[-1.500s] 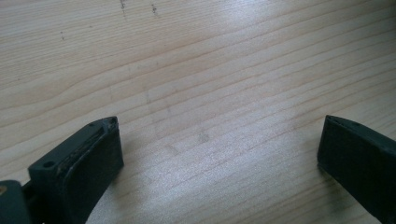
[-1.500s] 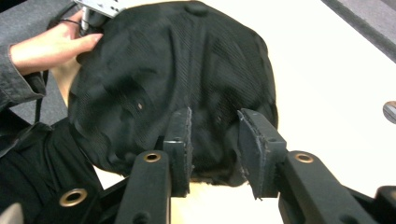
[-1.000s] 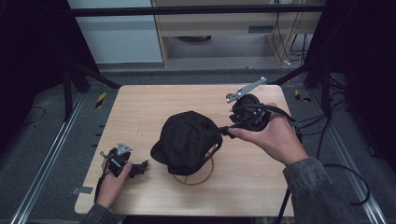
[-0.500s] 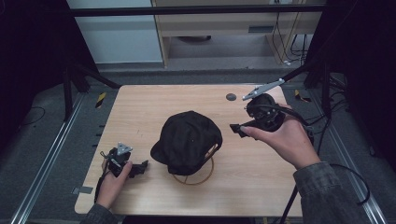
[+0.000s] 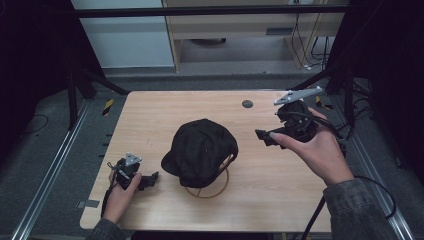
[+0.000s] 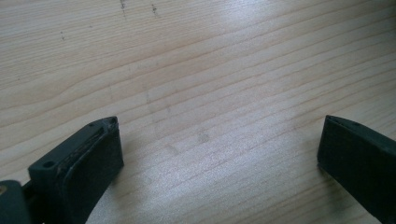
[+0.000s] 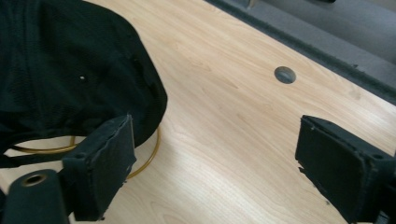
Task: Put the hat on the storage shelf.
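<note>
A black cap [image 5: 200, 152] rests on a gold wire stand [image 5: 216, 189] in the middle of the wooden table [image 5: 150, 115]. My right gripper [image 5: 262, 136] hovers to the right of the cap, apart from it and pointing toward it. Its jaws have just been opening and stand open with nothing between them. In the right gripper view the cap [image 7: 70, 70] and the stand's ring [image 7: 150, 154] lie at the left, beyond the right gripper [image 7: 215, 140]. My left gripper [image 5: 150, 177] rests near the table's front left, open over bare wood [image 6: 219, 149].
A small round dark hole [image 5: 247, 104] sits in the tabletop at the back, also seen in the right gripper view [image 7: 285, 74]. Black frame bars and cables surround the table; the table's far edge drops to grey floor.
My right gripper has drawn away from the cap's right edge toward the table's right side, and its jaws have spread apart. The cap and the left hand stay put.
</note>
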`<state>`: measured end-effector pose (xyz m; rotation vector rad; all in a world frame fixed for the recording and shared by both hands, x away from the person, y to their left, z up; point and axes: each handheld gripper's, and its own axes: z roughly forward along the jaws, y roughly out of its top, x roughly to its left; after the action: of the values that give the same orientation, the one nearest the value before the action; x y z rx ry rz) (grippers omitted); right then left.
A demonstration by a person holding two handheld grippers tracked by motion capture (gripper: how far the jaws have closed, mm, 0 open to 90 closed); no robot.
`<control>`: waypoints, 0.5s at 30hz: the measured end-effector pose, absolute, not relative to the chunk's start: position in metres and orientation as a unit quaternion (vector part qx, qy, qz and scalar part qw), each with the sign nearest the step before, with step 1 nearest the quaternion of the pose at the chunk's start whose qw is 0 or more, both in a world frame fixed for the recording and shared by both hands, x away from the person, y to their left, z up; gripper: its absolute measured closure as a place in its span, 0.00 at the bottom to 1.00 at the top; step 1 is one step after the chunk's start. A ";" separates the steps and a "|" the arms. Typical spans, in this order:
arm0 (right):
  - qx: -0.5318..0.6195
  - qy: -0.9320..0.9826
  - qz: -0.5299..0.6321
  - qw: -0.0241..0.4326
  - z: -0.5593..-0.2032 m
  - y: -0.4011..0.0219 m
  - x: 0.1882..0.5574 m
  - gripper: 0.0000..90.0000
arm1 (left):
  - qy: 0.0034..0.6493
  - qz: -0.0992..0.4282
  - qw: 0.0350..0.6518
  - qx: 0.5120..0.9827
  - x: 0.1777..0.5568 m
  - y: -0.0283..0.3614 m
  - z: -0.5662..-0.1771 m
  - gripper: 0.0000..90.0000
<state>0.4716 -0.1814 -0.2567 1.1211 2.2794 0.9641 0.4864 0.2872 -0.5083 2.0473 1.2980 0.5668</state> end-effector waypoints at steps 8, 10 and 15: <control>0.426 0.797 0.361 0.229 -0.272 -0.197 0.470 0.08 | 0.494 0.216 0.321 0.779 0.486 0.287 -0.508 0.00; 0.431 0.794 0.363 0.229 -0.278 -0.201 0.468 0.08 | 0.494 0.216 0.320 0.779 0.486 0.287 -0.508 0.00; 0.444 0.787 0.366 0.225 -0.295 -0.211 0.465 0.08 | 0.494 0.216 0.321 0.779 0.486 0.287 -0.508 0.00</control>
<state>0.4649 -0.2110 -0.2946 1.2243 2.1696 1.0089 0.4864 0.2872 -0.5084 2.0468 1.2974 0.5681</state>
